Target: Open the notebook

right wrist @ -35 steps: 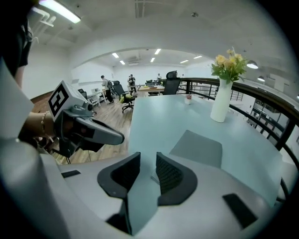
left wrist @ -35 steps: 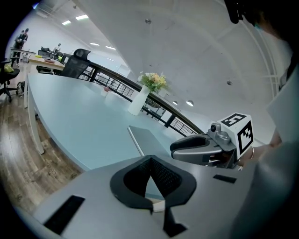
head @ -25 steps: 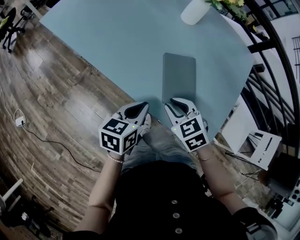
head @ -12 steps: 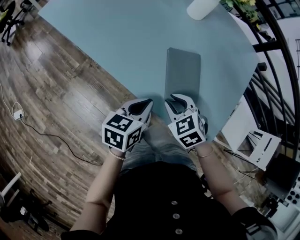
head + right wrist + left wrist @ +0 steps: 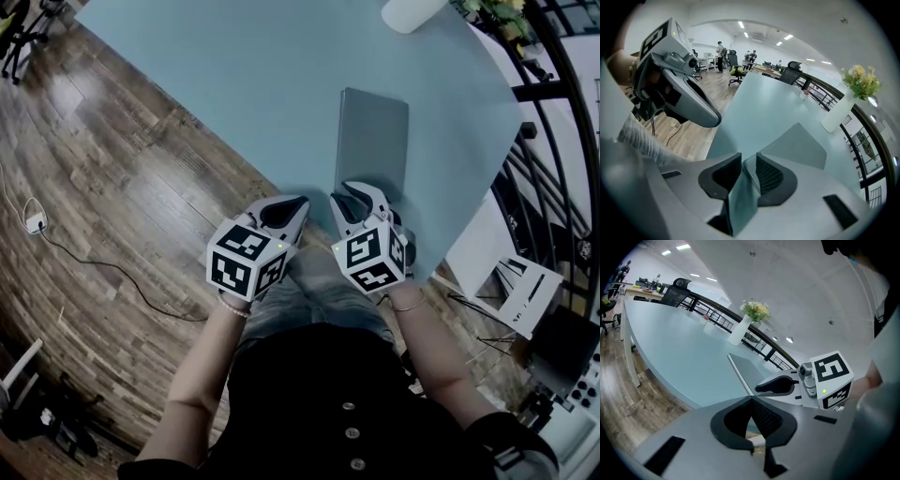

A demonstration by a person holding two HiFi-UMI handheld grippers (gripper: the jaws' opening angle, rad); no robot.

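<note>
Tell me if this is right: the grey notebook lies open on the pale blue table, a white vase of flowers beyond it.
Not quite: the grey notebook lies closed, as the head view shows. It is on the pale blue table, the white vase of flowers beyond it.

Grey notebook (image 5: 372, 141) lies on pale blue table (image 5: 234, 75). Right gripper (image 5: 361, 192) tips at notebook's near edge. Left gripper (image 5: 281, 211) just beside it, at table's near edge. White vase (image 5: 412, 13) far end. Wooden floor (image 5: 103, 216) left.

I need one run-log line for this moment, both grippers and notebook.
left gripper: shut, empty | right gripper: open around notebook edge | notebook: closed
</note>
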